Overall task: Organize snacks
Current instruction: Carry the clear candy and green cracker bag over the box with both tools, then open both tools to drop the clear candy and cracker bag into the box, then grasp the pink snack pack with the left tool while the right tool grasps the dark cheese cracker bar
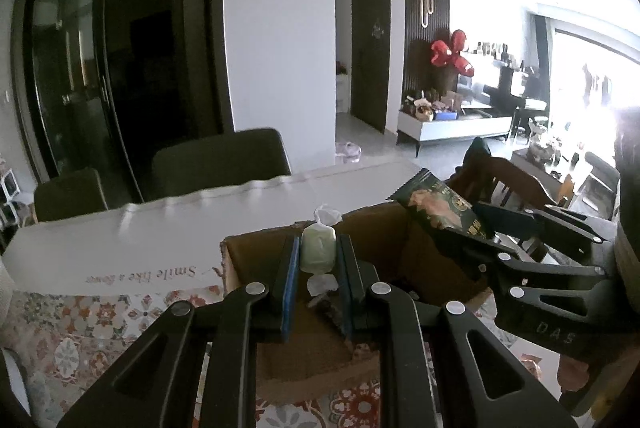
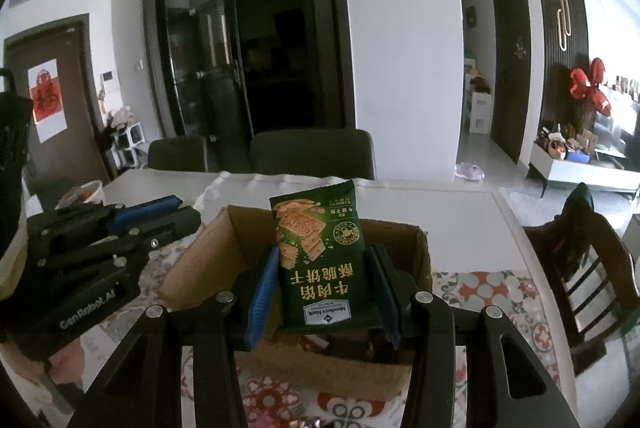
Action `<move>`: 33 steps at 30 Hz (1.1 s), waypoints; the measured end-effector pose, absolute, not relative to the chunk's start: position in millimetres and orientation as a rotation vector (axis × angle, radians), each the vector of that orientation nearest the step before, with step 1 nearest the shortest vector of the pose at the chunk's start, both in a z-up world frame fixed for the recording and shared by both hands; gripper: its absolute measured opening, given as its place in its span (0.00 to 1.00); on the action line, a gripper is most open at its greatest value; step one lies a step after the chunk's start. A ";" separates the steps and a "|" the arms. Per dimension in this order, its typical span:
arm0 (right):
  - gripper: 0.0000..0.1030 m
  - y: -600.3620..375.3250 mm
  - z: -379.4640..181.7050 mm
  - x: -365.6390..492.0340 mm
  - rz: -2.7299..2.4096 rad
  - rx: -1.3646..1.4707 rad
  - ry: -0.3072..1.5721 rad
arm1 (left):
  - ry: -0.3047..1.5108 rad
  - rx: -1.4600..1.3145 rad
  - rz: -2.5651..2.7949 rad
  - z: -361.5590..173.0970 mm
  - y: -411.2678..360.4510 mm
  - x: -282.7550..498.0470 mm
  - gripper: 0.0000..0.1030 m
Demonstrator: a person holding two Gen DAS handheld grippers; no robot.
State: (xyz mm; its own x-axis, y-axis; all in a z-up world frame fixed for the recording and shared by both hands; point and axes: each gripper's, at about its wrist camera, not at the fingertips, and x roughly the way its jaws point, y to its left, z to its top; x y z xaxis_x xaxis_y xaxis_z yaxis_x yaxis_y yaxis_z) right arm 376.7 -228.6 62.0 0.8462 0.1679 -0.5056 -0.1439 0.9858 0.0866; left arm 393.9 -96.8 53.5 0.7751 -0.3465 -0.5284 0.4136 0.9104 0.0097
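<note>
In the left wrist view, the left hand-held gripper (image 1: 318, 260) is closed on a small pale green candy (image 1: 317, 252) in a clear twisted wrapper, pinched between the two blue-lined fingers (image 1: 289, 288). The candy sits upright in the grip, its twisted top poking above the fingertips, and it hangs over the open cardboard box (image 1: 400, 248). The box stands on a patterned cloth (image 1: 80, 328) that covers the near part of the tabletop (image 1: 360, 175). Behind the box lies a long white box (image 1: 120, 252) with the words "Smile like a flower" printed on its side (seen upside down from here). To the right, the right hand-held gripper (image 1: 476, 228) grips a dark green snack packet (image 1: 440, 207), tilted over the right side of the cardboard box. Two dark chairs (image 1: 220, 159) stand beyond the tabletop.

In the right wrist view, the right hand-held gripper (image 2: 326, 292) is clamped on the green snack packet (image 2: 320, 260), a cracker pack with Chinese lettering and a white label at its lower end. The packet stands nearly upright between the blue pads (image 2: 262, 300) and is held above the cardboard box (image 2: 200, 268), whose brown walls show on both sides of it. The left hand-held gripper (image 2: 160, 214) reaches in from the left, just beside the box's left wall; its grip cannot be made out from this side. A wooden chair (image 2: 580, 268) stands at the right edge of the tabletop (image 2: 460, 211), and a small bowl (image 2: 86, 191) rests at the far left.
</note>
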 end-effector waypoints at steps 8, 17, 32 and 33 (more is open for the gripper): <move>0.49 -236.5 48.2 396.9 0.118 0.035 0.572 | 0.547 0.167 -0.367 43.8 -101.8 410.3 0.54; 0.64 -241.3 48.8 376.7 0.055 0.015 0.545 | 0.529 0.212 -0.321 42.6 -96.4 384.3 0.65; 0.64 -229.3 52.6 310.3 0.109 -0.057 0.518 | 0.521 0.256 -0.363 43.6 -92.3 315.2 0.65; 0.64 -229.0 52.1 307.0 0.115 -0.059 0.517 | 0.515 0.256 -0.366 43.2 -91.7 311.0 0.65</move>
